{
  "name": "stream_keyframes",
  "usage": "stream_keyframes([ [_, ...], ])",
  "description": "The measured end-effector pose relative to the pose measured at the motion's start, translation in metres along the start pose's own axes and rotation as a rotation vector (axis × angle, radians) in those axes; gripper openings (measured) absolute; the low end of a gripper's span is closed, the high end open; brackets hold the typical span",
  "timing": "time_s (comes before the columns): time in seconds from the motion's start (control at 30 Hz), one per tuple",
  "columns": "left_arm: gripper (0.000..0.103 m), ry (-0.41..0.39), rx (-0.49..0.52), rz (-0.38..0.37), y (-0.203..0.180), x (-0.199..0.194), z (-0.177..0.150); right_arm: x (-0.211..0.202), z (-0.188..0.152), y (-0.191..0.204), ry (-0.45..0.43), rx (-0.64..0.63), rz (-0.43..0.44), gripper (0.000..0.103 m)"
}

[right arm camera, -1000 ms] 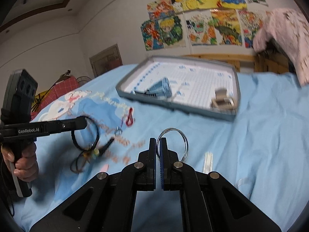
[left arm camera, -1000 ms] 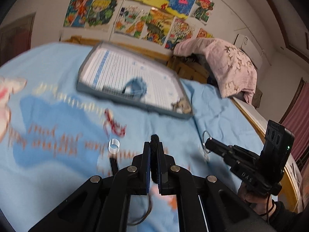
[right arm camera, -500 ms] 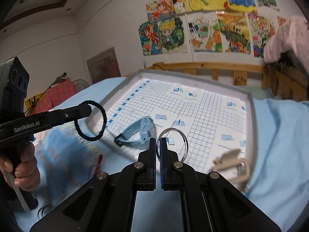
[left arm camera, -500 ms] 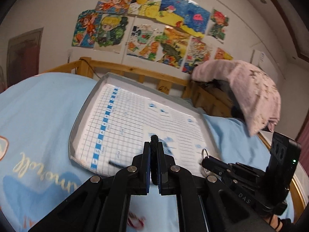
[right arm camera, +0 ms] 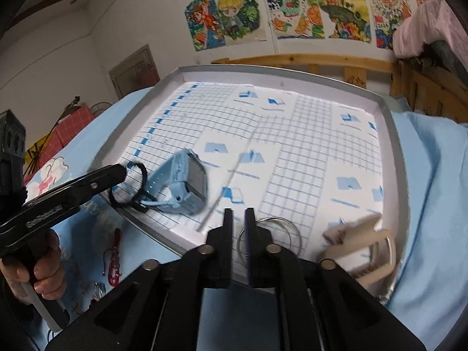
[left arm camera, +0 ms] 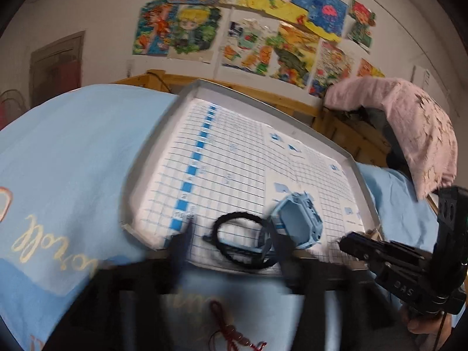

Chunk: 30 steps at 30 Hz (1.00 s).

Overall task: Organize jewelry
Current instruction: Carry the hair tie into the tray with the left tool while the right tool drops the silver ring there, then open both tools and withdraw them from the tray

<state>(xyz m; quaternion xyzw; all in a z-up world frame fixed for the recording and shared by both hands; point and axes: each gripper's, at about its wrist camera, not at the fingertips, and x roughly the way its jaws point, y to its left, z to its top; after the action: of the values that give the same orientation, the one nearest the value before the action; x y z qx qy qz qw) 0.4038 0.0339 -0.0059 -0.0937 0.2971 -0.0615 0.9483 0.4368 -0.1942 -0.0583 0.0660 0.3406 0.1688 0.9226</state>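
Observation:
A grey tray lined with gridded paper lies on the blue bedspread; it also shows in the right wrist view. My left gripper is open over the tray's near edge, and the black cord bracelet lies loose between its blurred fingers beside a blue watch. My right gripper is open; the silver ring lies on the tray by its right finger. The blue watch and black bracelet show at left there.
A beige clip sits in the tray's near right corner. A red string bracelet and a small ring lie on the bedspread. A wooden bed rail and a pink blanket stand behind.
Both grippers have opened over the tray. The black bracelet has left the left gripper and the silver ring has left the right gripper; both now lie on the tray.

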Motion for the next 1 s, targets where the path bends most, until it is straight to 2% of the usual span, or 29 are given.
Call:
stream_keyframes([
  [0.03, 0.08, -0.039, -0.01, 0.013, 0.002, -0.008, -0.001, -0.002, 0.0, -0.003, -0.001, 0.005, -0.003, 0.024],
  [0.07, 0.081, -0.056, -0.013, 0.025, 0.002, -0.013, -0.002, -0.007, -0.002, -0.004, -0.008, 0.01, -0.011, 0.035],
  [0.2, 0.082, -0.064, -0.02, 0.035, 0.003, -0.032, -0.006, -0.03, -0.005, -0.007, -0.063, 0.009, -0.031, 0.039],
  [0.23, 0.088, -0.086, -0.016, 0.041, 0.002, -0.044, -0.008, -0.043, -0.007, -0.006, -0.095, 0.004, -0.032, 0.041],
  [0.27, 0.097, -0.105, -0.011, 0.047, 0.0, -0.053, -0.01, -0.052, -0.009, -0.005, -0.117, -0.002, -0.032, 0.049],
  [0.33, 0.103, -0.171, 0.001, 0.062, -0.006, -0.08, -0.016, -0.074, -0.013, -0.001, -0.169, -0.025, -0.039, 0.058],
  [0.4, 0.103, -0.206, 0.012, 0.055, -0.012, -0.101, -0.021, -0.098, -0.018, 0.005, -0.219, -0.053, -0.039, 0.063],
  [0.47, 0.103, -0.224, 0.02, 0.045, -0.017, -0.124, -0.028, -0.126, -0.028, 0.011, -0.267, -0.074, -0.037, 0.073],
  [0.67, 0.103, -0.296, 0.031, 0.042, -0.032, -0.189, -0.054, -0.197, -0.063, 0.032, -0.38, -0.111, -0.062, 0.09],
  [0.8, 0.103, -0.33, 0.039, 0.044, -0.037, -0.228, -0.075, -0.238, -0.09, 0.042, -0.449, -0.112, -0.084, 0.093],
  [0.87, 0.103, -0.342, 0.046, 0.049, -0.039, -0.245, -0.086, -0.26, -0.108, 0.047, -0.488, -0.101, -0.097, 0.101],
  [1.0, 0.103, -0.37, 0.057, 0.065, -0.038, -0.276, -0.11, -0.291, -0.138, 0.052, -0.534, -0.079, -0.114, 0.102],
])
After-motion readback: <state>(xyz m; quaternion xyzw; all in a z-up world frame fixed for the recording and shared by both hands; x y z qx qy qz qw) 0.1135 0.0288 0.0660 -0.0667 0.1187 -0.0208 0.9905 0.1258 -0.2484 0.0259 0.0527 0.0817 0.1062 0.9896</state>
